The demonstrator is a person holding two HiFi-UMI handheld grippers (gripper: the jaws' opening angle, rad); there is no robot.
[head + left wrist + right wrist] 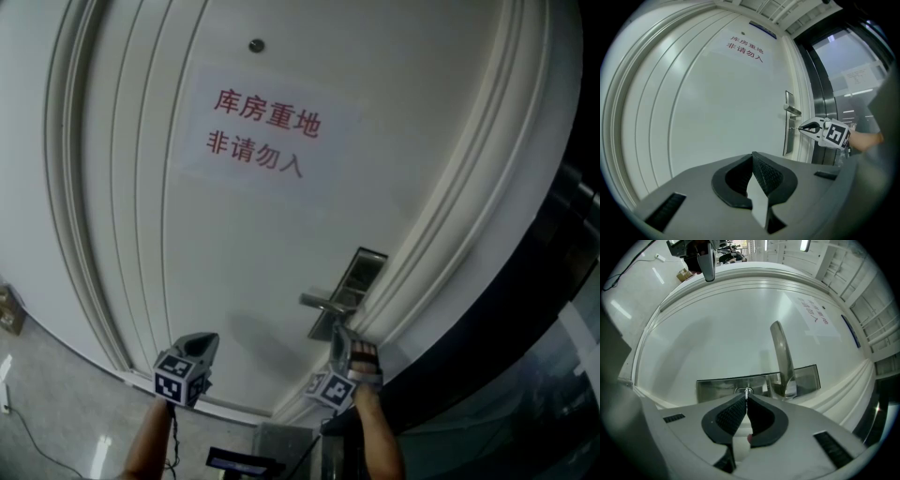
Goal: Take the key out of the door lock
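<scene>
- Grips the key with the right gripper, jaws pinched shut on its head, right at the lock plate near the handle.
- Appears not yet to have drawn the key free, with the blade apparently seated in the keyhole.
- Holds the left gripper well left of the lock, off the door, jaws closed on nothing.
- Leaves the straight pull-out to do.

**Key held at the door lock**

A thin silvery key stands edge-on, sticking straight out from the round keyhole of the door lock. The lock is a long brushed-metal plate on a white door. The jaws of the right gripper are closed on the key. A lever handle sits just beside the keyhole.
</scene>
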